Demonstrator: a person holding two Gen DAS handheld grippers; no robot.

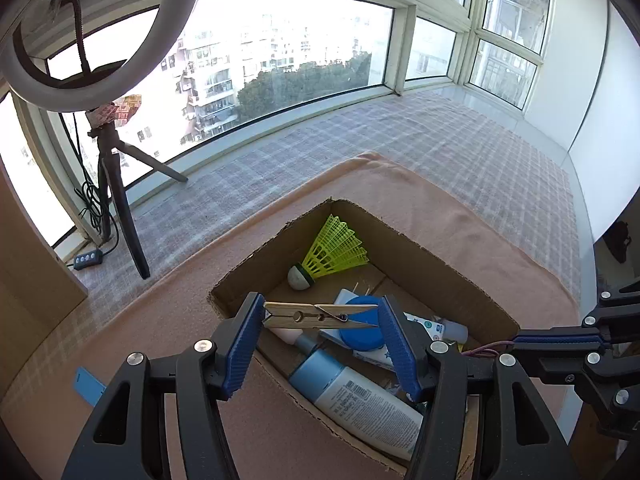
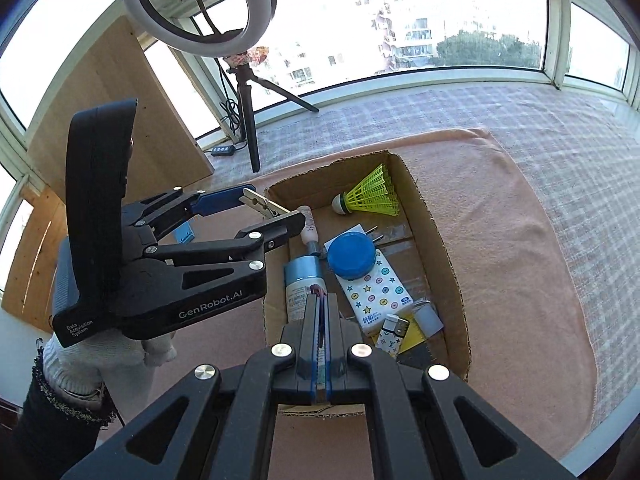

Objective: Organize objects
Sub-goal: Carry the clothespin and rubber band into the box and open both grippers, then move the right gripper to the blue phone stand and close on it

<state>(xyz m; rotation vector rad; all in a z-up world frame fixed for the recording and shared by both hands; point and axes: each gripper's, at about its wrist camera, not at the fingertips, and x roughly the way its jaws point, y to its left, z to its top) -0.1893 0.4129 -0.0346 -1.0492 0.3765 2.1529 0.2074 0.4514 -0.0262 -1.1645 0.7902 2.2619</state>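
Observation:
My left gripper point(image 1: 320, 317) is shut on a wooden clothespin point(image 1: 316, 316), held lengthwise between the blue pads over the near left corner of an open cardboard box point(image 1: 460, 280). The right wrist view shows it too point(image 2: 262, 205). In the box lie a yellow shuttlecock point(image 1: 332, 252), a blue lid point(image 1: 362, 328), a white bottle with a blue collar point(image 1: 352, 396), a patterned tissue pack point(image 2: 376, 292) and small items. My right gripper point(image 2: 321, 300) is shut on a thin dark red-purple band point(image 2: 318, 290), just above the bottle in the box.
The box sits on a peach towel point(image 2: 520, 248) over a checked cloth point(image 1: 440, 140) on the window ledge. A ring light on a tripod point(image 1: 116, 184) stands at the far left, with a wooden board point(image 2: 112, 92) beside it. A blue tag point(image 1: 89, 386) lies left of the box.

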